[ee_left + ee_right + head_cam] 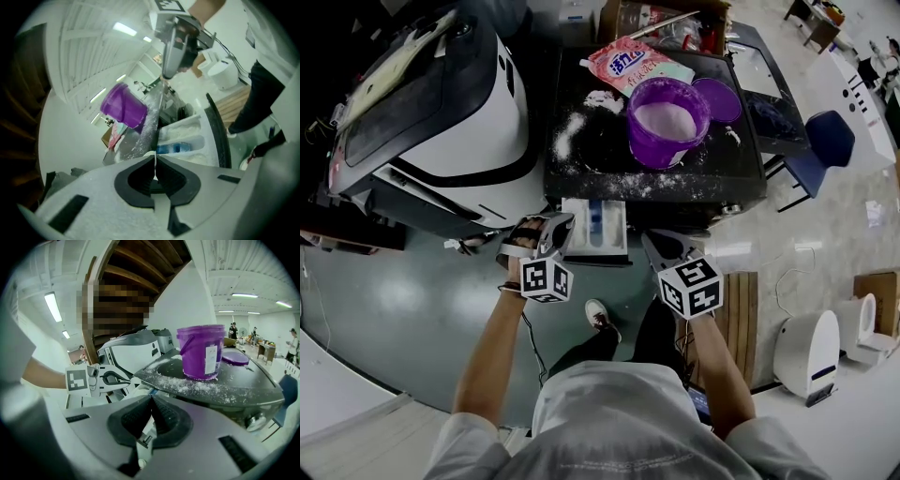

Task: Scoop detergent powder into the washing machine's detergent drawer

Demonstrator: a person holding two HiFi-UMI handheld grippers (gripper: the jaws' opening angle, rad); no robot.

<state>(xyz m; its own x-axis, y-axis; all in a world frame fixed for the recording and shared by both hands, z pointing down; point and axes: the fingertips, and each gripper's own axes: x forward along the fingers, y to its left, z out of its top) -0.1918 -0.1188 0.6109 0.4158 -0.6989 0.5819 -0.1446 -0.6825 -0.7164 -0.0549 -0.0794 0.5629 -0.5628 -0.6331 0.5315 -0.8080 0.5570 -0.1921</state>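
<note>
The white detergent drawer [593,231] stands pulled out from the front of the black-topped washing machine [741,169], with white powder and a blue compartment in it [183,138]. On the top stands an open purple bucket [667,121] of powder [202,351], with its lid [719,98] beside it and a pink detergent bag [638,63] behind. My left gripper [559,228] is shut and empty at the drawer's left corner [154,158]. My right gripper [656,242] is shut and empty just right of the drawer [150,397]. No scoop shows.
Spilled powder [567,131] covers the machine top. A large white and black machine [441,112] stands to the left. A blue chair [821,141] is at the right, a wooden pallet [741,319] and a white floor unit [807,352] lower right. People stand far off [233,330].
</note>
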